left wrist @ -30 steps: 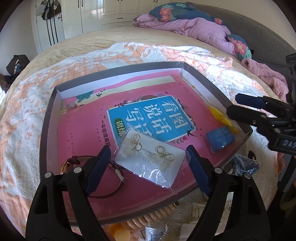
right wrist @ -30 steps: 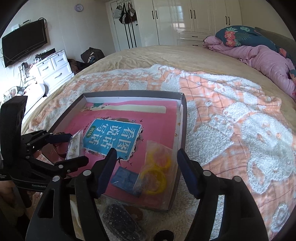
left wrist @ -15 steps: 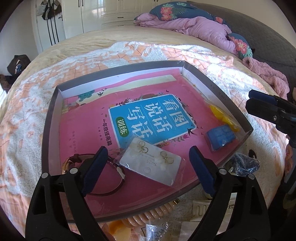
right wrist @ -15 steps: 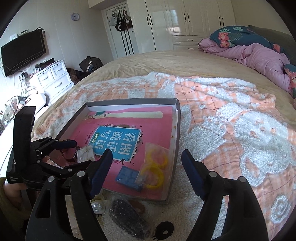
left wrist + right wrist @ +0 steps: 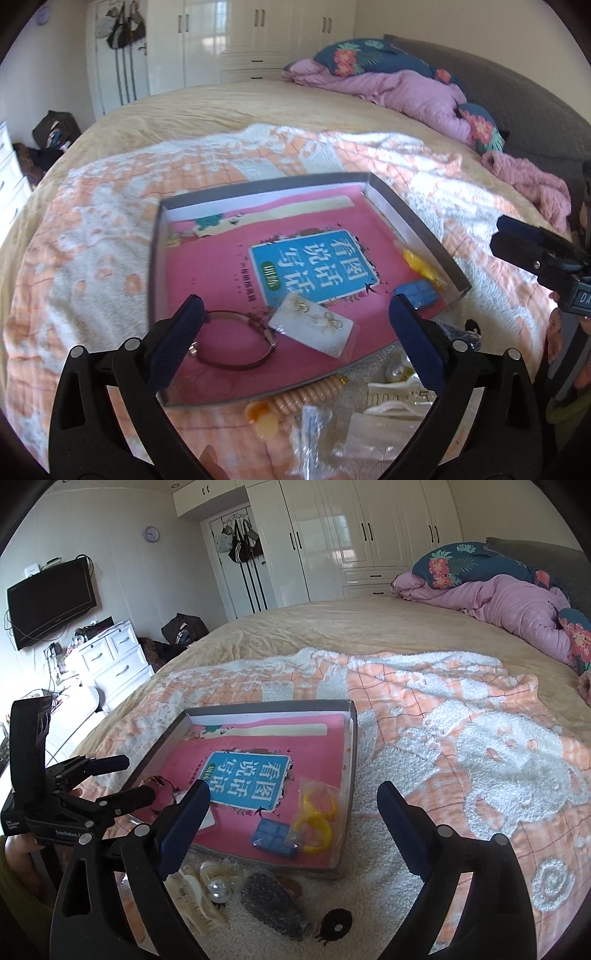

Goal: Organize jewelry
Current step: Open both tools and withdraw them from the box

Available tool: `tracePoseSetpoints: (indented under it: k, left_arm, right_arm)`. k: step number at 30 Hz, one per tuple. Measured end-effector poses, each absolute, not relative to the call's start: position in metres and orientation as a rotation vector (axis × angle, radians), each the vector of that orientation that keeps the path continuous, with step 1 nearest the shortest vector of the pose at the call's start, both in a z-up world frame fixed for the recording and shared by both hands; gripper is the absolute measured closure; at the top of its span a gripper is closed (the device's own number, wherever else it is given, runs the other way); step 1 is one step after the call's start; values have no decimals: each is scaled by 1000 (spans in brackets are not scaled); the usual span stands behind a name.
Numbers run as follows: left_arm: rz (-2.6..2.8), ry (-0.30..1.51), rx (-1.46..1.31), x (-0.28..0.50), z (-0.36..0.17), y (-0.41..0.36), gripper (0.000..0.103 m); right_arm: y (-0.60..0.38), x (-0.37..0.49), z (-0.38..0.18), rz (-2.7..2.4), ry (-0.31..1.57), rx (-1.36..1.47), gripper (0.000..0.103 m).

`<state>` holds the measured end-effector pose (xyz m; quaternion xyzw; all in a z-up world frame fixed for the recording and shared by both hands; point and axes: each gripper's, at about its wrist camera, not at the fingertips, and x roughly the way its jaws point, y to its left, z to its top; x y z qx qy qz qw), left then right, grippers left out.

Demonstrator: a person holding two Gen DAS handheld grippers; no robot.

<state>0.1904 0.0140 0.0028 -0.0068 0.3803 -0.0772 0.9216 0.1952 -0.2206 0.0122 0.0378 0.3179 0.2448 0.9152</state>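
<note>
Left wrist view has my left gripper (image 5: 295, 325) hanging over the near edge of the shallow grey tray (image 5: 413, 218) on the bed, jaws spread wide with nothing between them. Inside the tray there's a pink book (image 5: 221, 266) lying flat as a liner, and on it sits the earring card (image 5: 314, 325) in its clear sleeve, right next to a thin brown bangle (image 5: 236, 365) at the near left. Over by the tray's right wall I can see a bag of yellow rings (image 5: 421, 262) and a small blue block (image 5: 417, 291) just beside it.

From the right wrist cam, my right gripper (image 5: 291, 819) is also wide open and empty, hovering over the tray's near right corner. Loose stuff is lying outside the tray on the blanket (image 5: 480, 757): a pearl hair clip (image 5: 218, 886), a dark beaded piece (image 5: 273, 904), a little black disc (image 5: 336, 926). The left cam also shows a peach spiral hair tie (image 5: 314, 391) touching the tray's front edge.
</note>
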Motion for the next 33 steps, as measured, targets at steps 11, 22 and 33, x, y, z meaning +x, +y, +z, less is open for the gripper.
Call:
tracePoseSetpoints:
  k: [11,22,33]
  left_arm:
    - [-87,729,-91,159,29,43,9]
    - [-81,681,-107,132,53,48,9]
    - [-79,672,-94,107,57,45,9]
  right_arm:
    - [-218,174,40,529,591,72,8]
    - [-215,154,58,575,566,63,7]
    - [-207,131,68,629,565,43,7]
